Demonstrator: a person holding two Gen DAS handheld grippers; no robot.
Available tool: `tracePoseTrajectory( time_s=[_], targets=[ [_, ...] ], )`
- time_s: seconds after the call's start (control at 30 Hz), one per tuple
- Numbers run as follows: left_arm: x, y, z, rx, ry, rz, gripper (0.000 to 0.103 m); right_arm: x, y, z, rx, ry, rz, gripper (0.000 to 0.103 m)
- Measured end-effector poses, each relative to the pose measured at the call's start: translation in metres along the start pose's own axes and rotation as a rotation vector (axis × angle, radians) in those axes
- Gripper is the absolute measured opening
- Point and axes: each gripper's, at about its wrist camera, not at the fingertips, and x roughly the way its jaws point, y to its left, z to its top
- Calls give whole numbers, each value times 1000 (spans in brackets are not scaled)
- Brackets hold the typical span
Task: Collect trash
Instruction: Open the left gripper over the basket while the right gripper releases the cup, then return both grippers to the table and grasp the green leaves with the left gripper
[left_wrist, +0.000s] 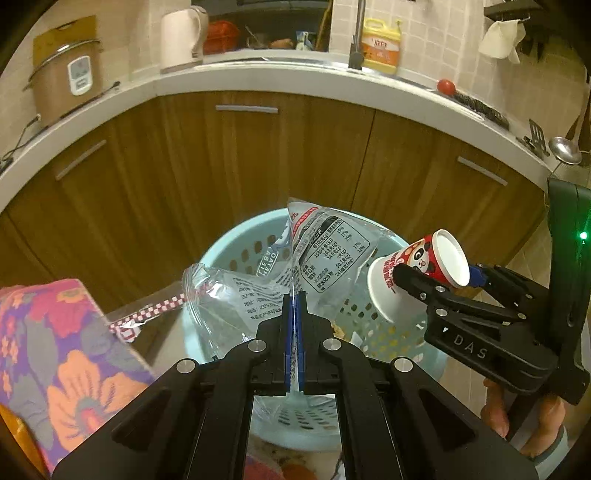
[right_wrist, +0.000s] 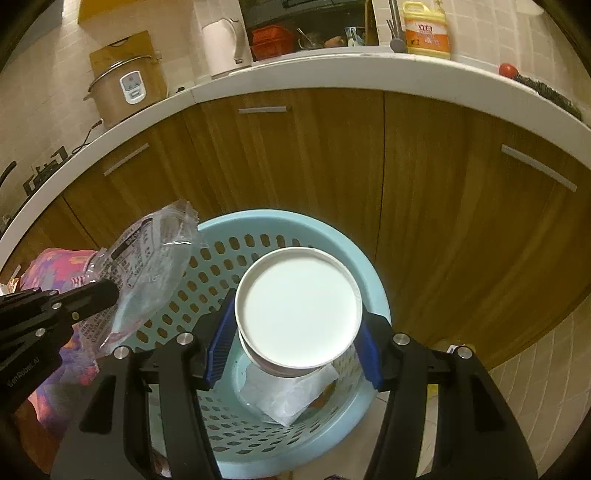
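Right tool (right_wrist: 295, 332) clamps paper cup (right_wrist: 299, 306) above blue basket (right_wrist: 373, 280); left tool (right_wrist: 110, 293) pinches clear wrapper (right_wrist: 147, 258).

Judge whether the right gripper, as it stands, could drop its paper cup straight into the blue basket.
Probably yes. The right gripper holds the paper cup above the blue basket's open mouth, nothing between them; the plastic wrapper in the left gripper hangs off to one side.

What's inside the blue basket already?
Looking down into the blue basket, there's a white crumpled wrapper lying on the bottom, with something orange beside it. The paper cup held above covers part of the bottom, so anything under there is hidden.
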Motion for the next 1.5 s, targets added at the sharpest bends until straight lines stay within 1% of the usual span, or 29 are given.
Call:
tracePoseTrajectory(
  time_s=[0.07,0.1,0.17,0.2,0.33,0.4,0.53,0.63,0.77,0.87,0.97,1.03,1.1,1.2,1.27,1.3,1.4,1.43,1.5],
  targets=[
    [4,-2,3,6,6,-4,0,3,-1,-1,5,6,4,55],
    [5,-4,3,9,8,-5,4,4,-1,0,5,10,3,56],
    [5,-6,5,18,12,-6,14,5,-1,-1,4,16,6,56],
    [5,-7,5,19,7,-2,22,6,-1,-1,3,18,10,56],
    [-2,0,4,-1,-2,-10,22,2,0,-2,-6,21,16,65],
    [-6,3,4,-14,-11,-16,22,-1,2,-3,-10,18,15,65],
    [-19,7,2,-33,-36,-19,27,-7,6,-5,-9,15,17,65],
    [-31,12,-2,-57,-61,-30,27,-15,12,-7,-15,3,24,65],
    [-51,20,-8,-82,-94,-25,27,-29,25,-5,-30,-17,43,65],
    [-70,29,-16,-103,-116,-18,27,-46,41,-4,-49,-43,64,65],
    [-96,40,-24,-115,-149,5,28,-65,62,-2,-60,-75,101,65],
    [-116,52,-31,-143,-173,-4,35,-77,78,-2,-78,-95,126,65],
    [-135,67,-38,-181,-202,-27,38,-85,94,0,-99,-108,146,65],
    [-161,85,-49,-202,-231,5,38,-102,128,-2,-146,-128,195,65],
    [-180,97,-58,-217,-250,22,41,-112,147,-5,-173,-136,225,65],
    [-192,105,-66,-227,-266,39,44,-117,157,-7,-189,-141,240,65],
    [-222,127,-84,-251,-301,94,50,-128,196,-13,-247,-147,273,65],
    [-231,135,-91,-266,-309,100,51,-129,205,-14,-256,-143,276,65],
    [-250,156,-106,-317,-329,80,53,-131,226,-18,-284,-134,303,65]
  ],
)
